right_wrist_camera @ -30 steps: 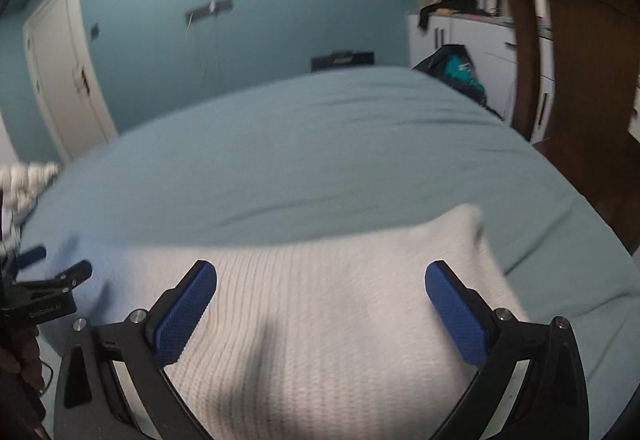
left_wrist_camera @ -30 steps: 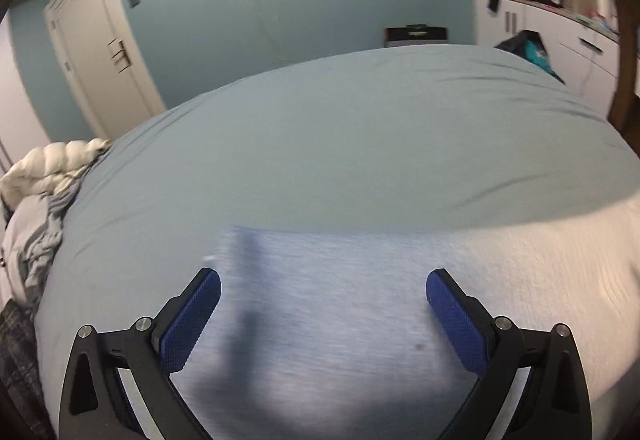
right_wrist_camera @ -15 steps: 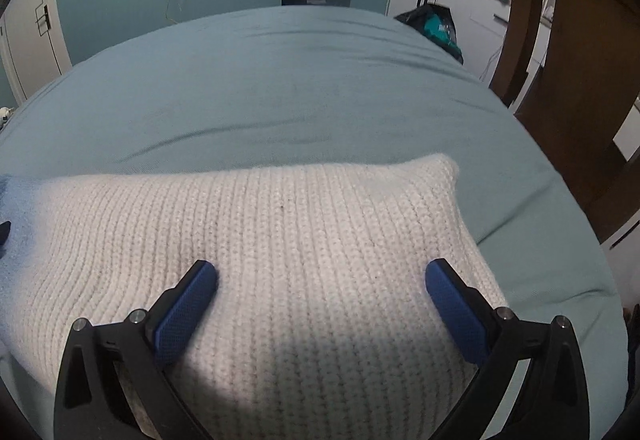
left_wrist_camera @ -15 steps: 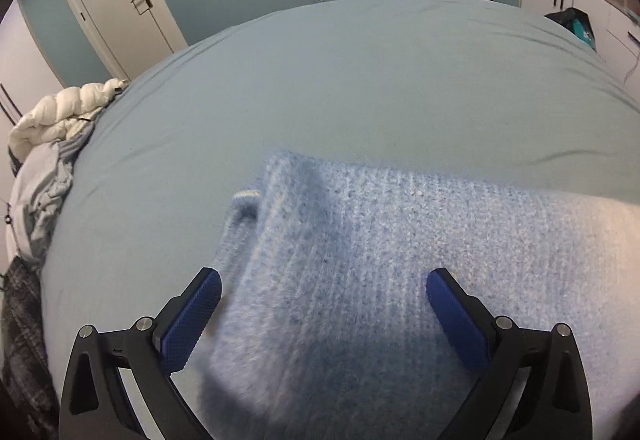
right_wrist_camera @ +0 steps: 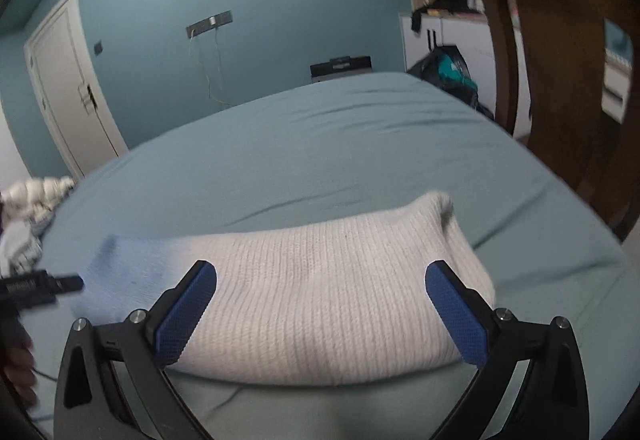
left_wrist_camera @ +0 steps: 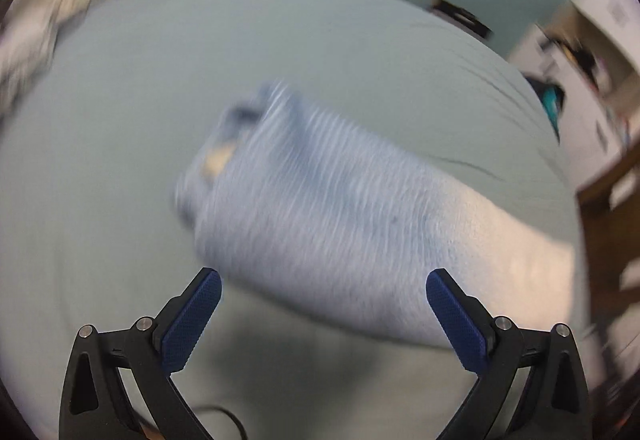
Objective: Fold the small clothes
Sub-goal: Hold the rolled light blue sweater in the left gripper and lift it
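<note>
A folded knit sweater, light blue fading to white, lies on the teal bed sheet (right_wrist_camera: 340,144). In the left wrist view the sweater (left_wrist_camera: 332,224) is blurred and sits ahead of my left gripper (left_wrist_camera: 322,294), which is open and empty above the sheet. In the right wrist view the sweater (right_wrist_camera: 320,288) lies between and just beyond the fingers of my right gripper (right_wrist_camera: 320,282), which is open and empty. The left gripper's tip (right_wrist_camera: 48,284) shows at the left edge of the right wrist view.
A wooden chair (right_wrist_camera: 560,80) stands close at the bed's right side. A rumpled white duvet (right_wrist_camera: 28,200) lies at the bed's left edge. White cabinets (right_wrist_camera: 452,36) and a dark bag (right_wrist_camera: 448,68) stand past the far right corner. A door (right_wrist_camera: 68,88) is in the left wall.
Both grippers have pulled back from the sweater and stay open. The left view has swung and tilted fast, so it is blurred. The right view has lifted back up toward the wall.
</note>
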Demonstrator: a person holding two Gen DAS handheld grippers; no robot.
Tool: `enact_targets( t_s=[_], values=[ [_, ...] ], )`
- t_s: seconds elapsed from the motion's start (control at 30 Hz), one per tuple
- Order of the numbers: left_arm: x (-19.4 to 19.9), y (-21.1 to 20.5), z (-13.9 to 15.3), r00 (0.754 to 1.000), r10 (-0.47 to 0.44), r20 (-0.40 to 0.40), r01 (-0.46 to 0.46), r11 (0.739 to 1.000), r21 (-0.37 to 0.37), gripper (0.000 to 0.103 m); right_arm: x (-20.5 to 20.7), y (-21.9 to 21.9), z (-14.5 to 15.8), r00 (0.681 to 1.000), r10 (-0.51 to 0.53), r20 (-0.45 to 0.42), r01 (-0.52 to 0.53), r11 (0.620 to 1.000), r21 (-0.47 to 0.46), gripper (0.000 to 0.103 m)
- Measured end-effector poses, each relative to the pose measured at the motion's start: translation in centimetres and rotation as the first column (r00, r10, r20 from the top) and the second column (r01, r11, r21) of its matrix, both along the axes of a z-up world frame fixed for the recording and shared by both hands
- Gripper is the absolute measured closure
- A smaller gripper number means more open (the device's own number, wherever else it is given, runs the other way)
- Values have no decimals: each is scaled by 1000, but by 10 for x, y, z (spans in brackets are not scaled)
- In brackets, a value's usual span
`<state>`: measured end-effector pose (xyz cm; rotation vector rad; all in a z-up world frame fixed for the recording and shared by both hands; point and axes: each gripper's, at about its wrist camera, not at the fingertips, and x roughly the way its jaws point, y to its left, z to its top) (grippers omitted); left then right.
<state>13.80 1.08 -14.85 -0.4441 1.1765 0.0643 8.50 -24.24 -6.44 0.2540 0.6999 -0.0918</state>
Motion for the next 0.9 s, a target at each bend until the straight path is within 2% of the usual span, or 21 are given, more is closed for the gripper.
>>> enact_targets(
  t_s=[0.07, 0.1, 0.13, 0.17, 0.2, 0.23, 0.27, 0.3, 0.33, 0.4, 0.53, 0.73, 0.8, 0.87, 0.9],
  values=[
    [-4, 17, -19, 992, 103, -73, -113, 982, -154, 0, 4, -7, -6, 999, 0, -34, 2, 998, 62, 1],
    [-7, 28, -34, 978, 163, -129, -193, 941, -279, 0, 7, -13, -13, 998, 1, -57, 4, 996, 90, 1],
    [-10, 38, -51, 958, 218, -189, -277, 877, -393, 0, 12, -15, -18, 997, 5, -76, 4, 994, 110, 1],
    [-13, 40, -62, 942, 247, -228, -326, 832, -448, 0, 13, -13, -18, 996, 5, -85, 5, 993, 118, 1],
    [-16, 46, -80, 910, 287, -300, -408, 749, -521, 0, 17, -14, -21, 995, 3, -97, 10, 992, 127, 1],
    [-20, 46, -91, 888, 311, -338, -455, 698, -553, 0, 17, -12, -22, 994, 0, -110, 15, 991, 135, 1],
    [-23, 45, -100, 871, 331, -362, -488, 661, -570, 0, 20, -13, -24, 992, -4, -124, 22, 989, 144, 1],
    [-22, 47, -105, 863, 343, -370, -503, 646, -575, 0, 24, -15, -28, 990, -7, -140, 29, 987, 158, 1],
    [-18, 47, -109, 859, 350, -373, -510, 643, -571, 0, 27, -15, -30, 989, -6, -148, 32, 985, 171, 1],
    [-9, 43, -113, 861, 351, -369, -508, 642, -574, 0, 24, -13, -30, 988, -12, -155, 42, 981, 189, 1],
    [16, 36, -117, 868, 354, -348, -496, 603, -625, 0, 24, -10, -29, 988, -30, -152, 60, 978, 199, 1],
    [36, 31, -145, 814, 377, -442, -581, 543, -607, 1, 20, -8, -27, 991, -24, -131, 51, 977, 208, 1],
    [40, 29, -152, 796, 396, -457, -605, 533, -592, 1, 23, -6, -29, 991, -20, -136, 47, 979, 198, 1],
    [38, 29, -150, 776, 426, -465, -630, 510, -585, 8, 27, -2, -32, 988, -16, -152, 45, 981, 187, 1],
    [37, 29, -149, 771, 431, -468, -636, 506, -582, 15, 28, -1, -32, 988, -15, -155, 44, 982, 184, 1]
  ],
)
